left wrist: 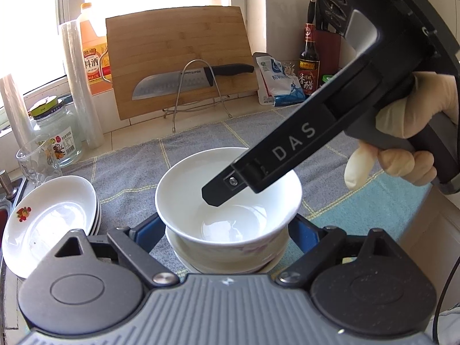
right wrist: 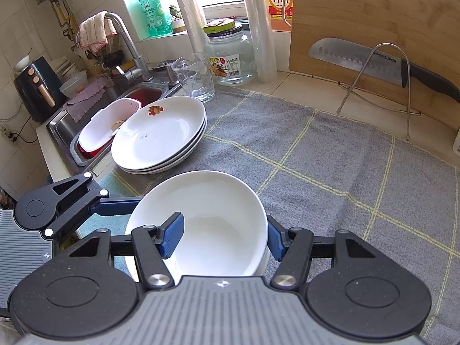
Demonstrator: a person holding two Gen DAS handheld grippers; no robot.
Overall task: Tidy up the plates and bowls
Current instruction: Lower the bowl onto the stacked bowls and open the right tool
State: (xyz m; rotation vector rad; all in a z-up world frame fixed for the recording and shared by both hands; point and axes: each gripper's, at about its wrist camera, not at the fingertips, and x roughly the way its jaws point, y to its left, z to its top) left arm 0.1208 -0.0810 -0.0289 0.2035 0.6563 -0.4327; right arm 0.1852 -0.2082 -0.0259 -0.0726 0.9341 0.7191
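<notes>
**Both tools at the stacked bowls**

Nearest the lens, the right tool [right wrist: 222, 237] straddles one wall of the top bowl [right wrist: 212, 230], one blue pad inside, the other outside; whether it grips is unclear. This bowl sits nested in a bowl stack [left wrist: 227, 261] on the grey cloth [right wrist: 316, 158] covering the desk. Spread apart, the left tool [left wrist: 225, 231] flanks the stack. Just beside, to the left, lie stacked plates [right wrist: 159, 135].

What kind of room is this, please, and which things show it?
Most likely a home kitchen counter. A sink with a faucet is at the left, a knife rests against a wooden cutting board, and stacked white plates sit on a grey cloth.
</notes>
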